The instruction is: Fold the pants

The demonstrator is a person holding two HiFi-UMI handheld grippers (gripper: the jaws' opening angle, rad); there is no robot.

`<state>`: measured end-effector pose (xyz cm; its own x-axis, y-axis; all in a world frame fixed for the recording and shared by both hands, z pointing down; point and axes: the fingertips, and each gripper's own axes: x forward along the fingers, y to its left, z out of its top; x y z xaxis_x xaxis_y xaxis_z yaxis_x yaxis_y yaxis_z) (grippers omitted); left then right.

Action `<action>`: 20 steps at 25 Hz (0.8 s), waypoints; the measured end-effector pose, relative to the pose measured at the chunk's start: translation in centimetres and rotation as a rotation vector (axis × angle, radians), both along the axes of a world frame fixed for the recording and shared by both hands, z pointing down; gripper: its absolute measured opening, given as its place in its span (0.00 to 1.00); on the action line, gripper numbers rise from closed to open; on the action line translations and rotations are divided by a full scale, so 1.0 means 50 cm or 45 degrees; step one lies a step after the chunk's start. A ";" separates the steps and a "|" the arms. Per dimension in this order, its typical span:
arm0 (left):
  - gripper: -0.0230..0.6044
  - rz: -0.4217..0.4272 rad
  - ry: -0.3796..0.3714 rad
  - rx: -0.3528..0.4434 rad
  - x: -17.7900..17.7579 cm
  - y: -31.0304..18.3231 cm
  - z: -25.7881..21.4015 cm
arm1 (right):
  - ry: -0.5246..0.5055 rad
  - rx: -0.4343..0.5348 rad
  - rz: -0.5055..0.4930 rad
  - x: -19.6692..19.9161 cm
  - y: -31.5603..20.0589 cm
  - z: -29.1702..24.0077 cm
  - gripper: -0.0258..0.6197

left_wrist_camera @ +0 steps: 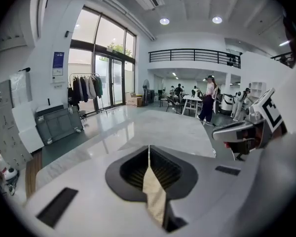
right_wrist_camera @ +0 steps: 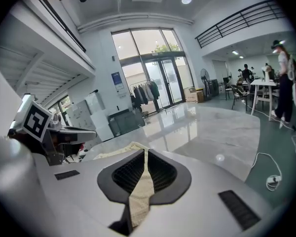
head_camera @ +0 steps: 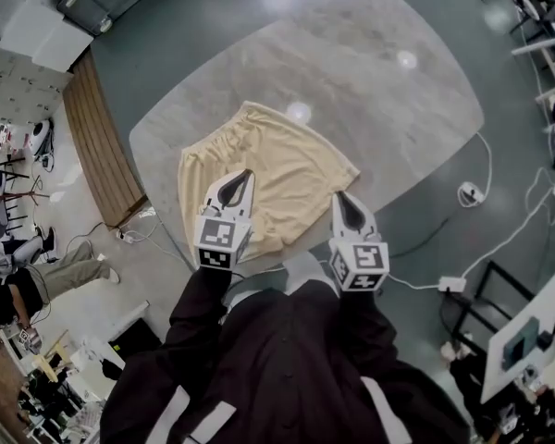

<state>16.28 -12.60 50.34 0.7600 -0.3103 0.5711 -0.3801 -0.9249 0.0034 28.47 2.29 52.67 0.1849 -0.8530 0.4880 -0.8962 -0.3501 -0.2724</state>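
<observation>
As tongs (head_camera: pixel 244 176) (head_camera: pixel 343 198) pinch pants (head_camera: pixel 287 155), both slant downward

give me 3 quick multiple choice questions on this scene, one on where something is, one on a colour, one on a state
1. Where are the pants relative to the table?
A under it
B on top of it
C wholly off it

2. What colour are the pants?
A black
B blue
C pale yellow

3. How do the left gripper and the right gripper stand?
A both shut on the pants
B both wide open
C one open, one shut

Answers:
1 B, the head view shows them lying on the grey tabletop.
2 C, the cloth looks pale yellow in every view.
3 A, each gripper view shows a strip of the cloth pinched between closed jaws.
</observation>
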 end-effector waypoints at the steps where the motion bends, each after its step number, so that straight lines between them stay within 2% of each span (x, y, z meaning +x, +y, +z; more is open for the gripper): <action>1: 0.04 0.010 -0.018 -0.010 0.014 -0.016 0.016 | 0.002 -0.019 0.015 0.010 -0.007 0.012 0.05; 4: 0.10 0.035 -0.079 -0.023 0.052 -0.065 0.063 | -0.003 -0.088 0.047 0.037 -0.017 0.061 0.06; 7: 0.13 0.057 -0.147 -0.012 0.086 -0.115 0.101 | -0.050 -0.153 0.077 0.060 -0.021 0.108 0.15; 14: 0.18 0.078 -0.315 0.035 0.137 -0.241 0.187 | -0.055 -0.286 0.164 0.129 -0.010 0.207 0.19; 20: 0.18 0.091 -0.421 -0.005 0.155 -0.327 0.284 | -0.061 -0.383 0.200 0.167 0.000 0.275 0.19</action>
<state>24.01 -28.95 64.56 0.5530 -0.2597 0.7917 -0.2951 -0.9496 -0.1054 36.83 2.29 66.43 0.2738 -0.6324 0.7246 -0.8136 -0.5541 -0.1762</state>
